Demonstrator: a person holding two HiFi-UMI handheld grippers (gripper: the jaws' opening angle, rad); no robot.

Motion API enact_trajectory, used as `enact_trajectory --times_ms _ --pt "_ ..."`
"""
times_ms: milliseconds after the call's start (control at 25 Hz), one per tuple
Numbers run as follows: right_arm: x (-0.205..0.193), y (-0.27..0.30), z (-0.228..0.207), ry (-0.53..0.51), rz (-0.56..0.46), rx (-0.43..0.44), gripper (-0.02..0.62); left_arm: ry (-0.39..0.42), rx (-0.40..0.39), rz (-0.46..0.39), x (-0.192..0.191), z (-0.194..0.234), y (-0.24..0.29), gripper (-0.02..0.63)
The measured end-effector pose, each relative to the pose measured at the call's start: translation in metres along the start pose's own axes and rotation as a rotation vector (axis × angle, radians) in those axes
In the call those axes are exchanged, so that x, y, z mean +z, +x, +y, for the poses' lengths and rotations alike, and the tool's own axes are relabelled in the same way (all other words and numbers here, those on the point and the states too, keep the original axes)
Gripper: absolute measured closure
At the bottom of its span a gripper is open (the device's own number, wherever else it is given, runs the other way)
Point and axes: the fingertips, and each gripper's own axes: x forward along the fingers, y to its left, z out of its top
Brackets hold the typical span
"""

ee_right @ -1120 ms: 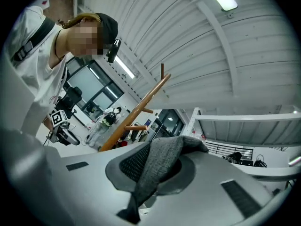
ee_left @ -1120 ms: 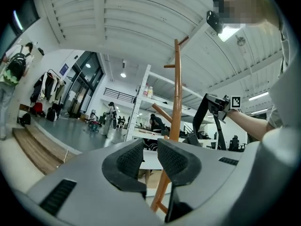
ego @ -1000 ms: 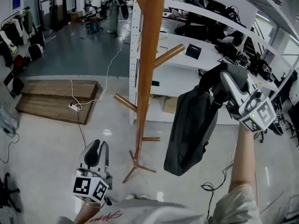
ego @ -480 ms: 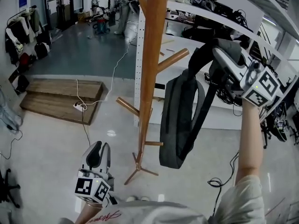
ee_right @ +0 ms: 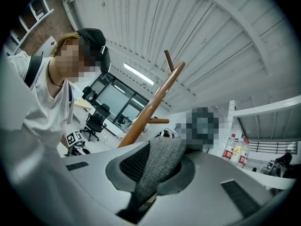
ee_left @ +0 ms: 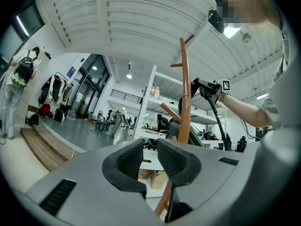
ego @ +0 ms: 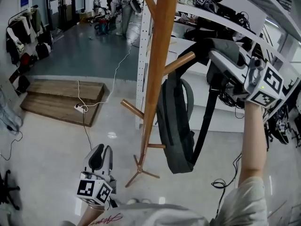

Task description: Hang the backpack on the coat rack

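The wooden coat rack [ego: 155, 55] stands in front of me, with an upward-slanting peg [ego: 179, 62] on its right. A dark grey backpack [ego: 175, 121] hangs close against the right of the pole, below that peg. My right gripper [ego: 212, 55], raised at the right, is shut on the backpack's grey top strap [ee_right: 160, 166], which fills the space between its pads. The strap runs right by the peg's tip; whether it rests on the peg I cannot tell. My left gripper [ego: 101, 150] stays low at the left, a narrow gap between its pads [ee_left: 129, 161] and nothing in it.
White shelving [ego: 141, 41] loaded with equipment stands right behind the rack. A low wooden platform [ego: 61, 98] and a power strip with its cable [ego: 77, 108] lie on the floor at the left. More cable [ego: 221, 182] lies at the right. The rack's feet [ego: 138, 168] spread near me.
My right gripper has carried the backpack left and upward, from out at the right to right beside the pole. The left gripper has stayed in place.
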Motion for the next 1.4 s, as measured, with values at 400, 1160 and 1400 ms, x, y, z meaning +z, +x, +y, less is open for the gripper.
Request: enact_trajectory --times_ms 400,1160,1400 --pt "0.003 0.019 0.027 -0.079 0.098 0.146 0.558 -0.018 -0.01 -0.001 -0.005 -0.002 -0.007 0.512" --pt "-0.033 0.051 0.069 -0.078 0.218 0.236 0.557 -0.033 -0.051 0.014 -0.012 -0.004 -0.015 0.512" --pt "-0.034 0.056 0.081 -0.118 0.349 0.355 0.558 -0.036 -0.075 0.009 -0.011 -0.006 -0.009 0.512"
